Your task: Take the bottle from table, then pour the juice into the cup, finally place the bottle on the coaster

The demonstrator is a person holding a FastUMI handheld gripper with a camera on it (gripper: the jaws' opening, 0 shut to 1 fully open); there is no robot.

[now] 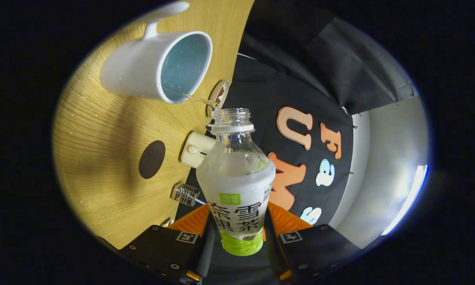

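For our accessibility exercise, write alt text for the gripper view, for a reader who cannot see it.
The gripper is shut on an uncapped bottle, tilted so a thin stream runs from its mouth into a white mug on the wooden table. A dark round coaster lies on the table beside the bottle.
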